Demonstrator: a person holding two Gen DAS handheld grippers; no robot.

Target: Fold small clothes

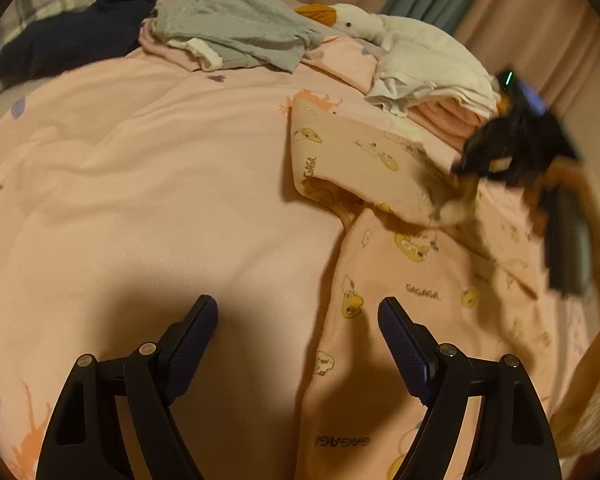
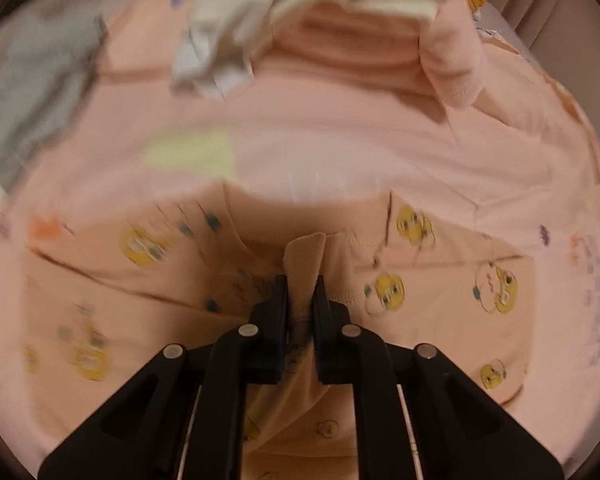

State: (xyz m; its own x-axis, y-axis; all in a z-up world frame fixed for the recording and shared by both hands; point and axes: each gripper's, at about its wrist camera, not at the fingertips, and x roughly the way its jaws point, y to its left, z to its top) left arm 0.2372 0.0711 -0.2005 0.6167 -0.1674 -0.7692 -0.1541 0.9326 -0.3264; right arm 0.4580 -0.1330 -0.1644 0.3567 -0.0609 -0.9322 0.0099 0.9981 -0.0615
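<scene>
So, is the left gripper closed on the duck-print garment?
No, the left gripper stands open above the bed, with nothing between its fingers; the duck-print garment lies beneath.

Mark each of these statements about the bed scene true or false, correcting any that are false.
1. The right tool is shut on a fold of the pink duck-print garment. True.
2. The left tool grips the garment. False: it is open and holds nothing.
3. A white goose plush lies by the folded clothes. True.
4. The dark navy garment lies on the folded stack. False: it lies apart, far left.
</scene>
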